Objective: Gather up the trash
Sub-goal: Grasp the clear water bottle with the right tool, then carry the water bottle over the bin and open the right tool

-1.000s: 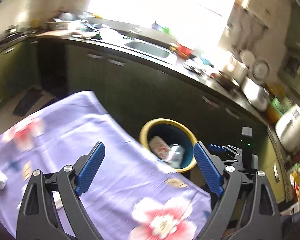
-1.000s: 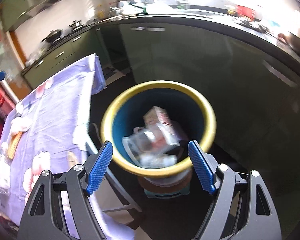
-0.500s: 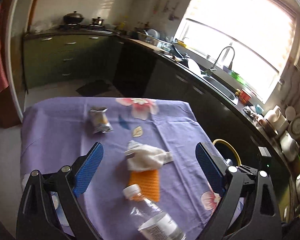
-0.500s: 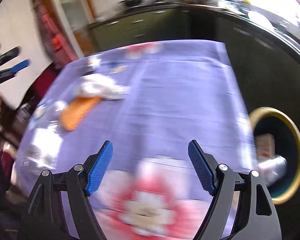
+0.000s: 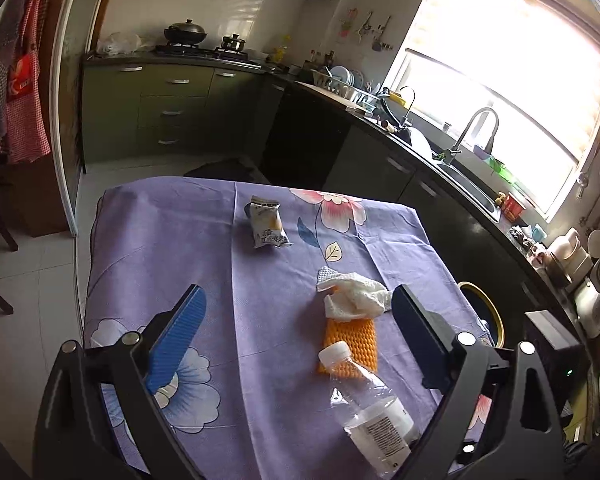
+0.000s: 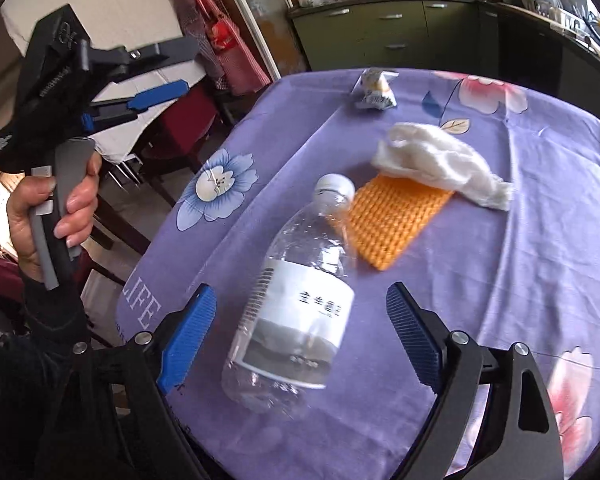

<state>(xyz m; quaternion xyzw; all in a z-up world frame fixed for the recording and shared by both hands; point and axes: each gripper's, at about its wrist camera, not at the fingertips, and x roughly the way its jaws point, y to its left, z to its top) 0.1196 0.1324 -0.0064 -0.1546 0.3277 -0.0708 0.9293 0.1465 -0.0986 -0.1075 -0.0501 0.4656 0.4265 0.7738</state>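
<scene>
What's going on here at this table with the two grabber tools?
A person is clearing trash off a purple floral tablecloth with a handheld gripper in each hand. Both are open and empty. The right gripper is lined up over a clear plastic bottle lying on its side. Also on the table: a crumpled white tissue overlapping an orange mesh pad, and a snack wrapper. The left gripper hangs above the table. The yellow-rimmed bin sits off the table's edge.

Both grippers are wide open, nothing between the fingers. Left gripper [image 5: 296,336] is up high, right gripper [image 6: 300,336] sits lower.
</scene>
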